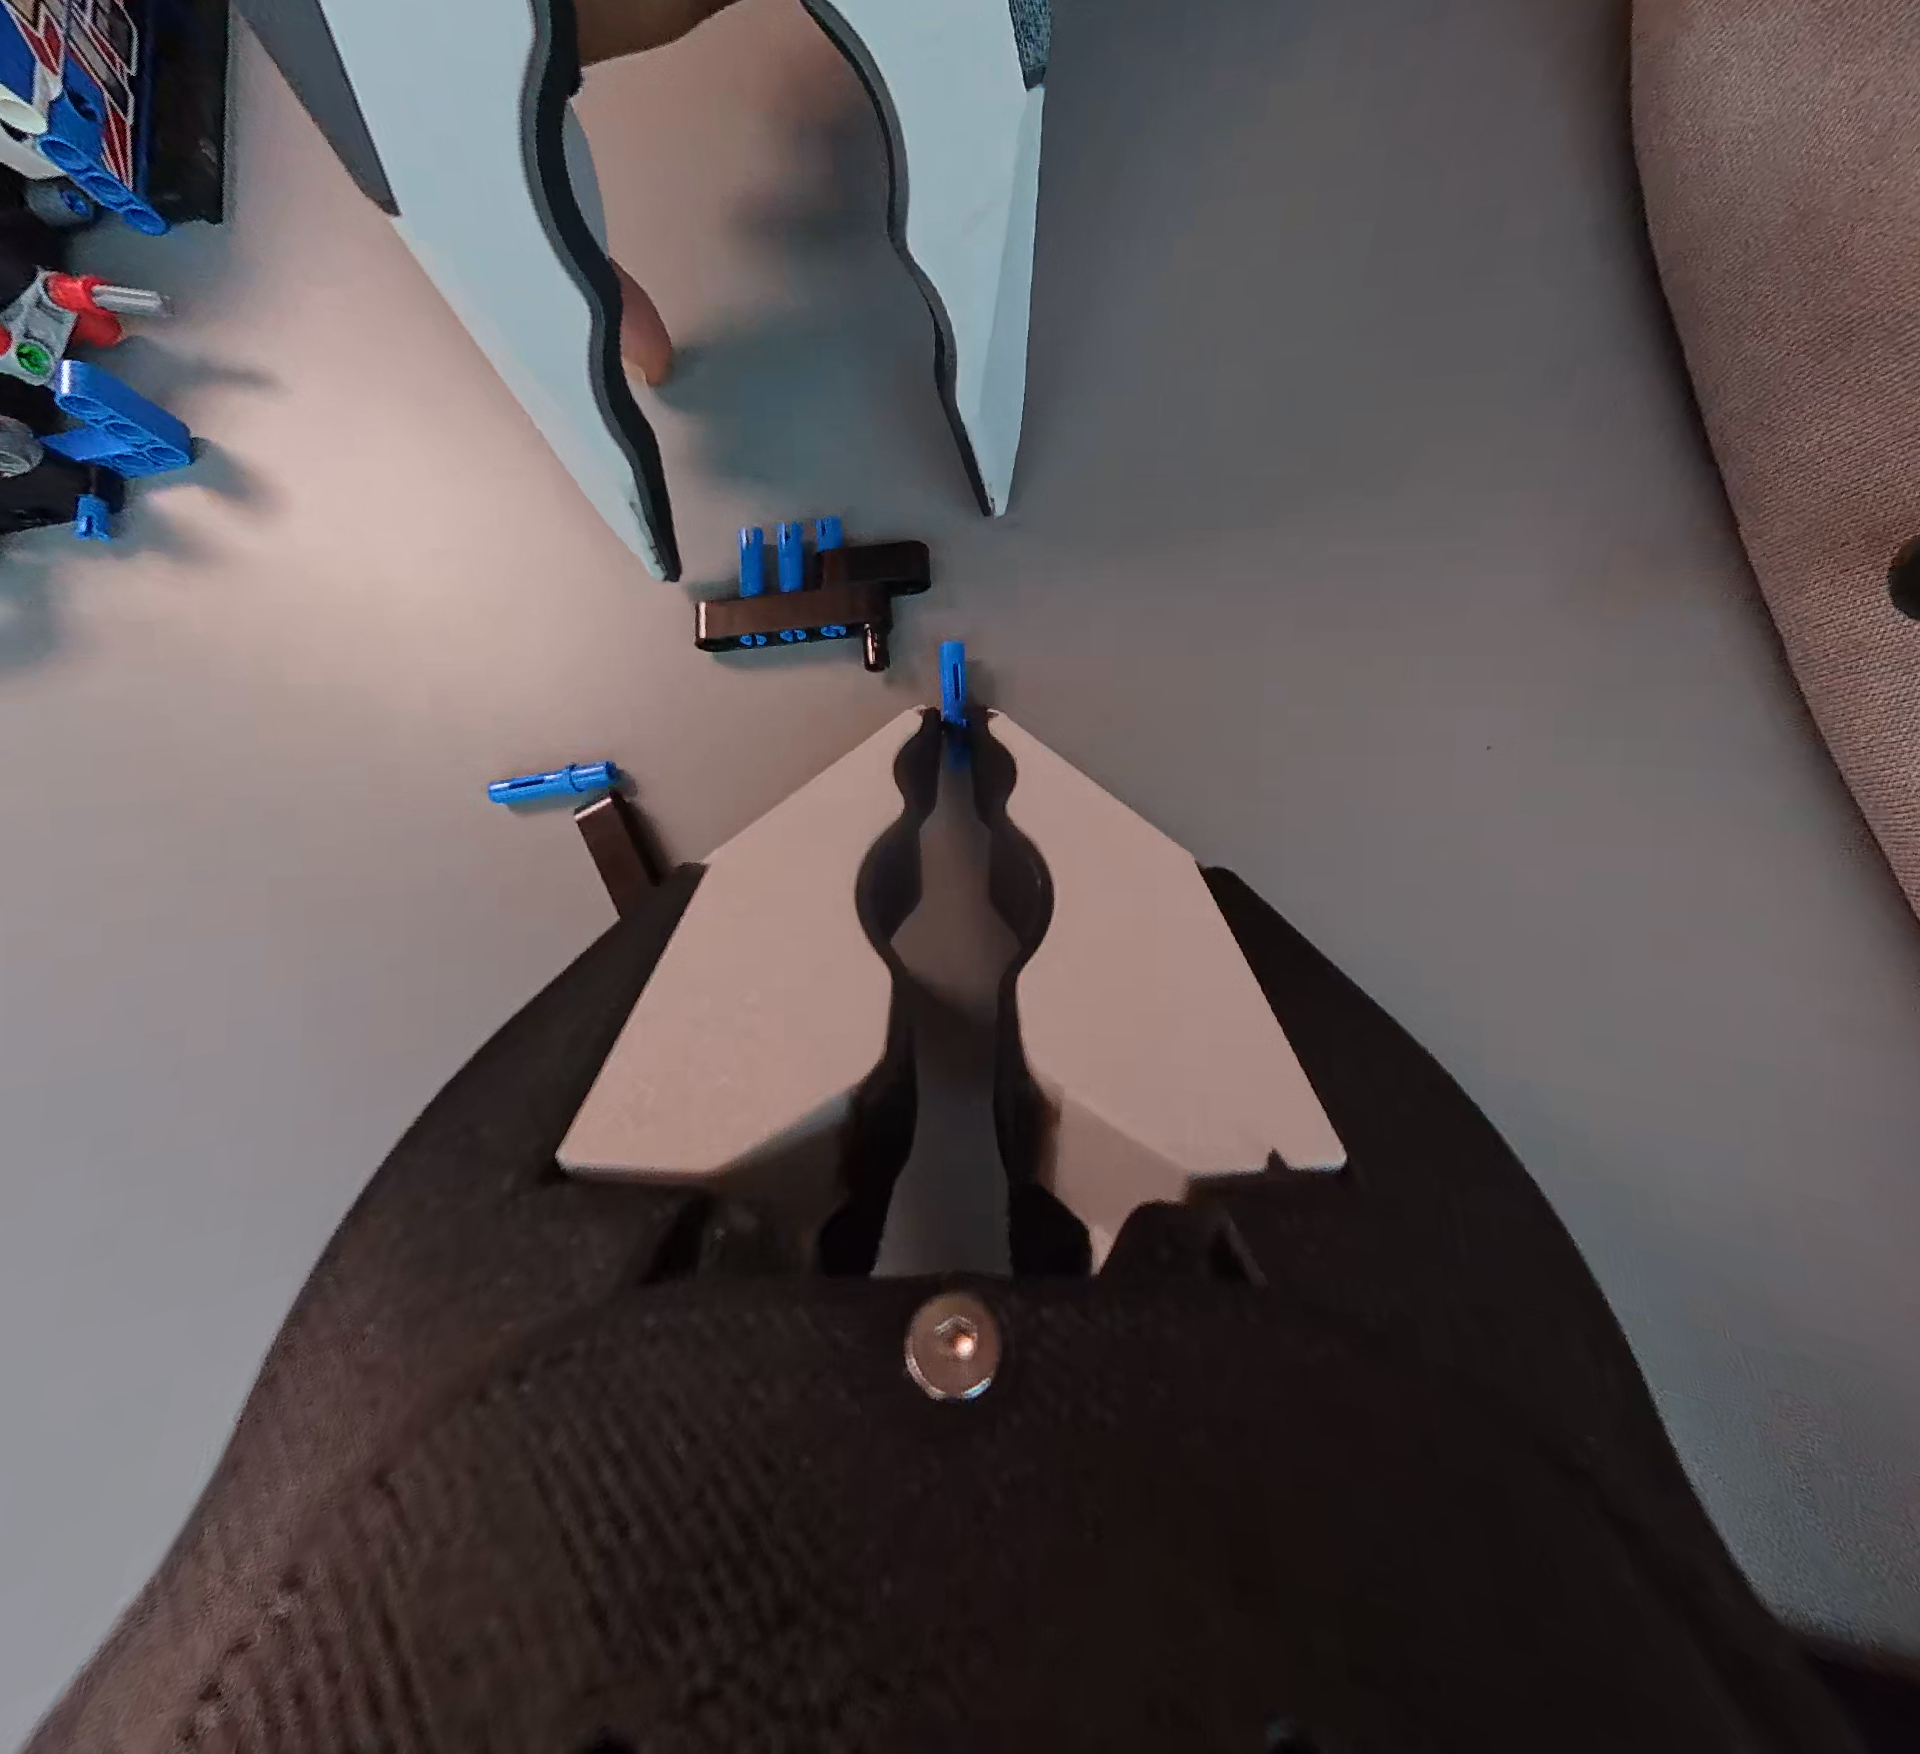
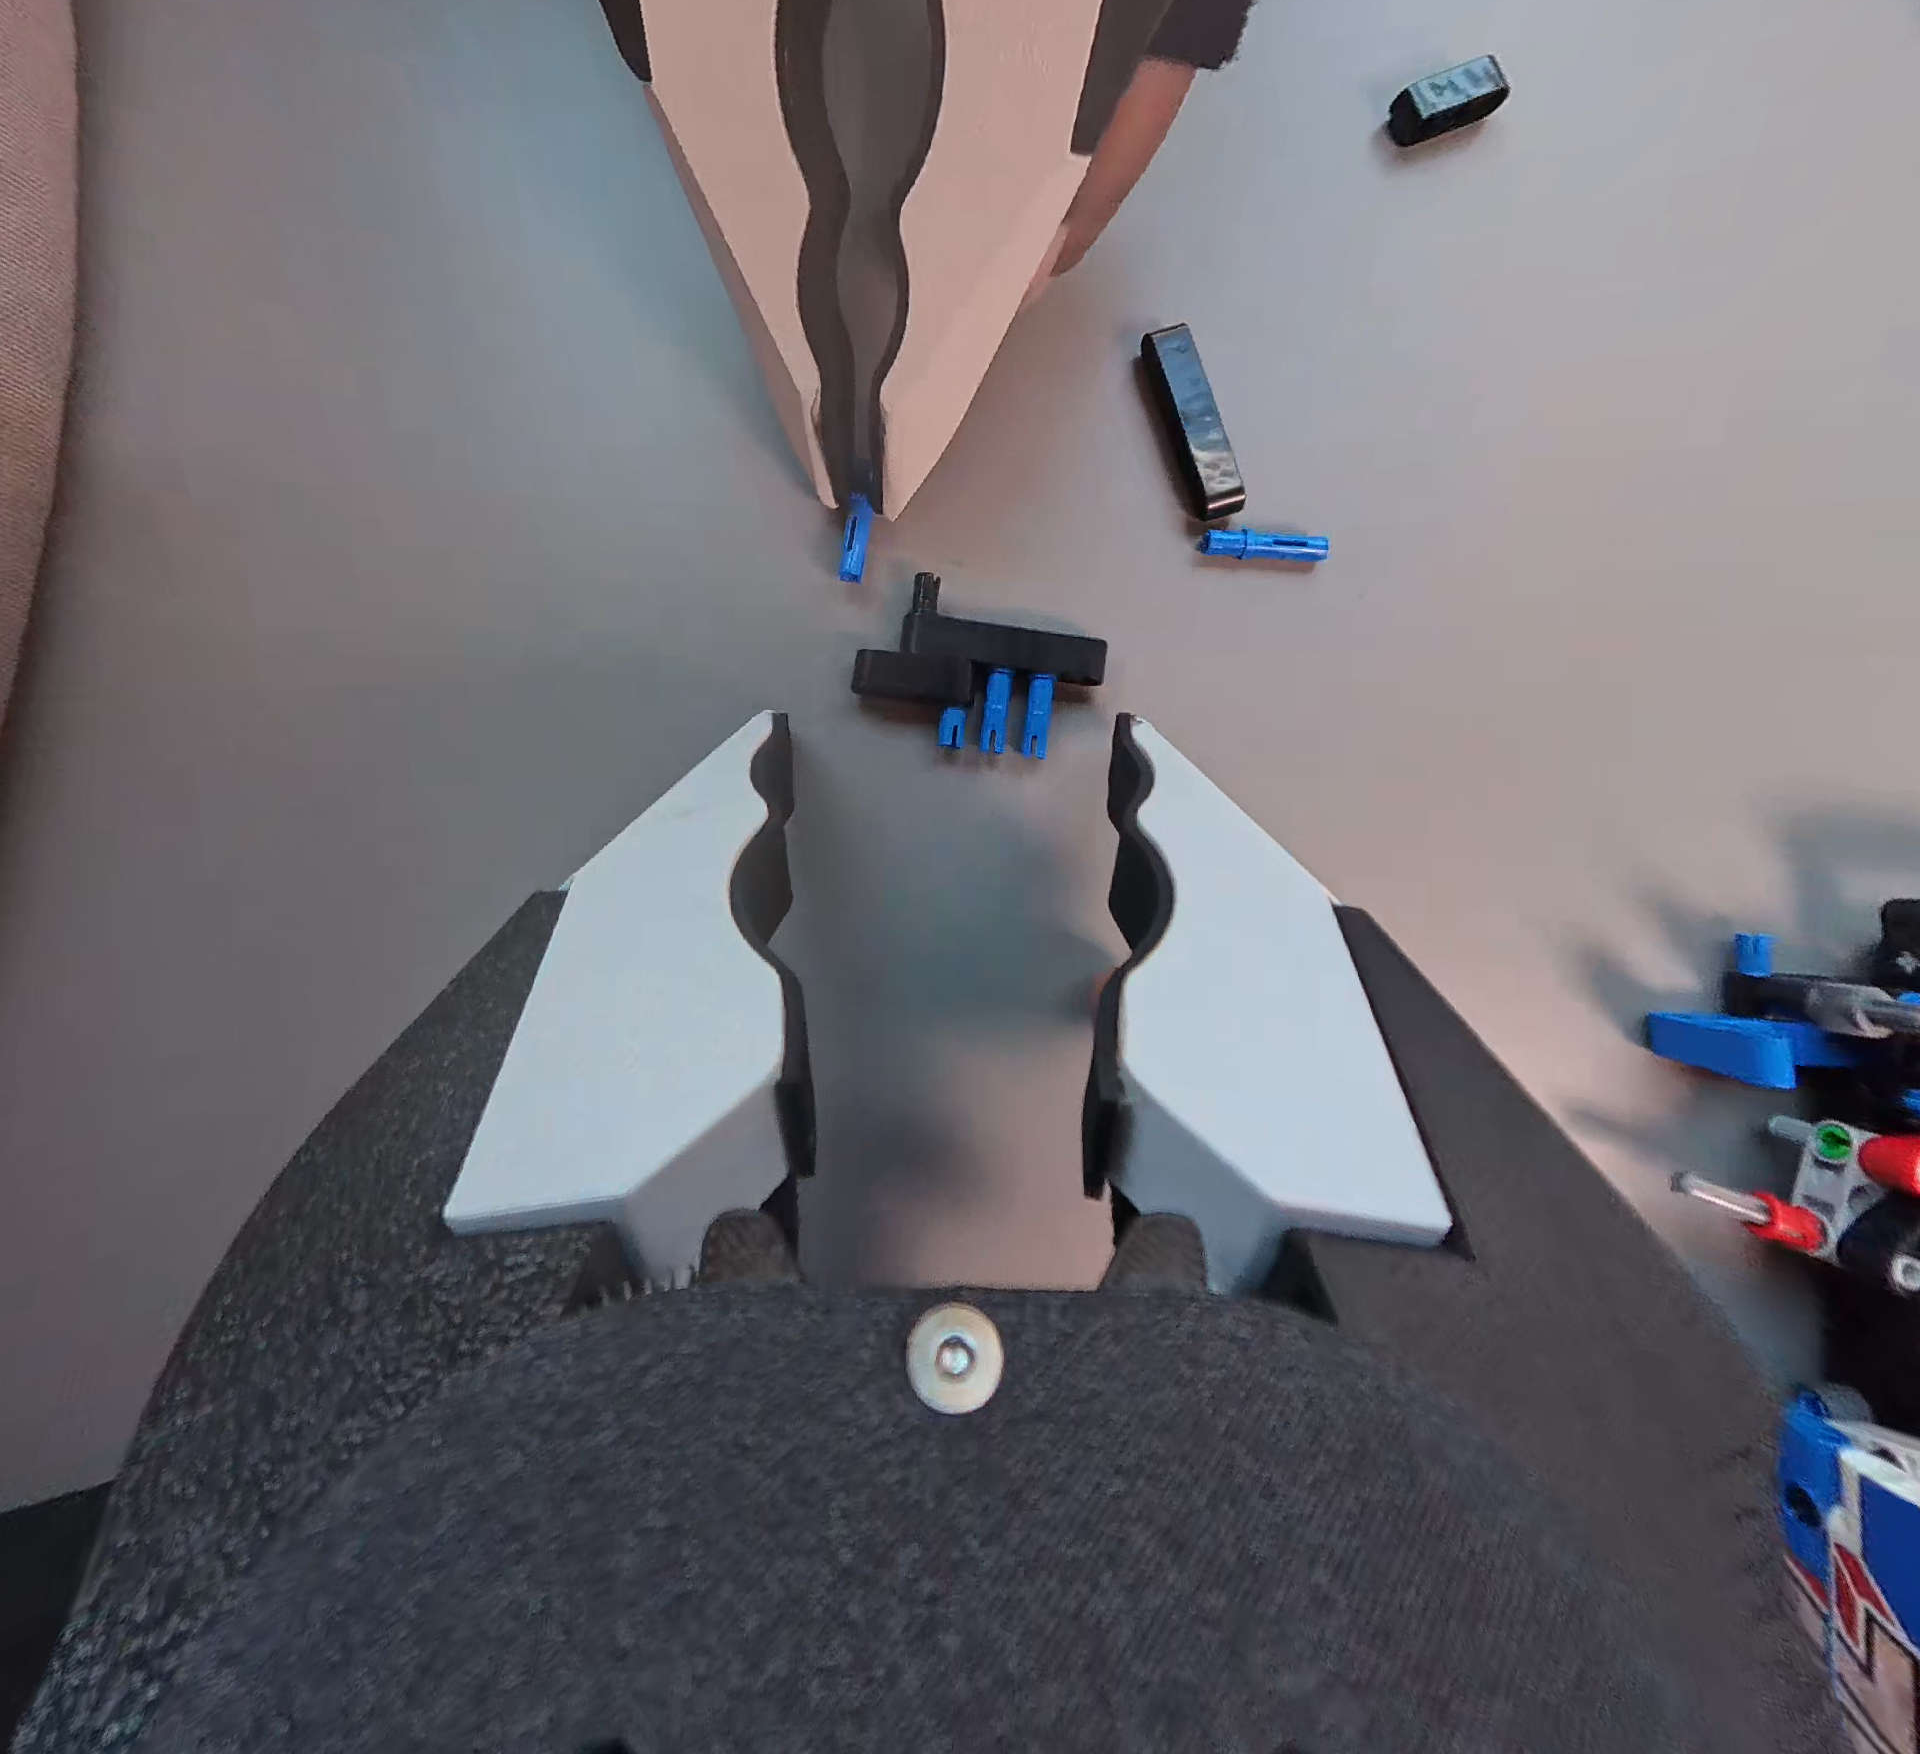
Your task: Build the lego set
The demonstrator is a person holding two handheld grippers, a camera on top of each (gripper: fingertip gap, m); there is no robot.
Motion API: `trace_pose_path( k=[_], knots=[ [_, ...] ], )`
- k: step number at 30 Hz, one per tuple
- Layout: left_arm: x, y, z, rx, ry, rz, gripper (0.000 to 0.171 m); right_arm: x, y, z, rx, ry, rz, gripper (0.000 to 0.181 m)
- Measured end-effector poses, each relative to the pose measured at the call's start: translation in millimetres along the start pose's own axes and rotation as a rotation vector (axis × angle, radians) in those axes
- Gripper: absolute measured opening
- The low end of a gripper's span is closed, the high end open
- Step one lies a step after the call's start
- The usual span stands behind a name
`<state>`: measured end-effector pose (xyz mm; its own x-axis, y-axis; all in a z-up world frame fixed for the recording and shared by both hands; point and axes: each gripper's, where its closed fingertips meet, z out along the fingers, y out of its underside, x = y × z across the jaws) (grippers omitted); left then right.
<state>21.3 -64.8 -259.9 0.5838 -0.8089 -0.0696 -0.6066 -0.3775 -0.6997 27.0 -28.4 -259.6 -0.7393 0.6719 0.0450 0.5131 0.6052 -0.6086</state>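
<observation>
Left wrist view: your left gripper [image 1: 956, 717] has its pink fingers [image 1: 1081, 831] pressed together on a blue pin [image 1: 953, 681], which sticks out past the tips. Just beyond the pin lies a small black beam assembly [image 1: 816, 598] on the grey table [image 1: 1351, 561], with three blue pins standing out of it and one short black pin at its near end. The pin you hold is close to this assembly but does not touch it. Your right gripper [image 1: 831, 541] comes from the opposite side, its jaws spread wide. To the left lie a loose blue pin [image 1: 554, 782] and a black beam [image 1: 615, 847], touching each other.

Right wrist view: your right gripper [image 2: 951, 717] is released, its light grey fingers [image 2: 665, 977] wide apart and holding nothing. The black beam assembly [image 2: 977, 660] lies just ahead of the fingertips. Behind it your left gripper [image 2: 857, 504] pinches the blue pin [image 2: 854, 546]. On the right rests a partly built blue, red and black model [image 2: 1829, 1112].
</observation>
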Motion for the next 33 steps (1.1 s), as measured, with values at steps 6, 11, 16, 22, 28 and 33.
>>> trace_pose_path(
  k=[6,11,16,22,28,33],
  knots=[
    [-0.8,1.7,-1.9,0.017,-0.016,-0.017,0.006,-3.0,-3.8,4.8,-0.017,-0.012,0.003,0.056],
    [-0.8,4.5,-4.5,0.010,-0.015,-0.053,0.011,-2.7,-4.4,4.9,-0.005,-0.007,0.005,0.051],
    [-0.5,5.0,-4.5,-0.007,-0.035,-0.105,0.011,-2.9,-5.1,5.4,-0.002,-0.002,0.012,0.048],
    [-0.3,4.3,-3.0,-0.032,-0.054,-0.167,0.003,-3.1,-6.6,5.7,0.020,0.014,0.001,0.036],
    [1.8,0.1,-1.0,-0.011,-0.030,-0.172,0.003,-2.8,-6.7,5.6,0.028,0.024,0.002,0.036],
    [2.7,-3.5,3.4,-0.021,-0.026,-0.159,0.003,-3.3,-4.4,1.1,0.023,-0.002,-0.004,0.050]
  ],
)
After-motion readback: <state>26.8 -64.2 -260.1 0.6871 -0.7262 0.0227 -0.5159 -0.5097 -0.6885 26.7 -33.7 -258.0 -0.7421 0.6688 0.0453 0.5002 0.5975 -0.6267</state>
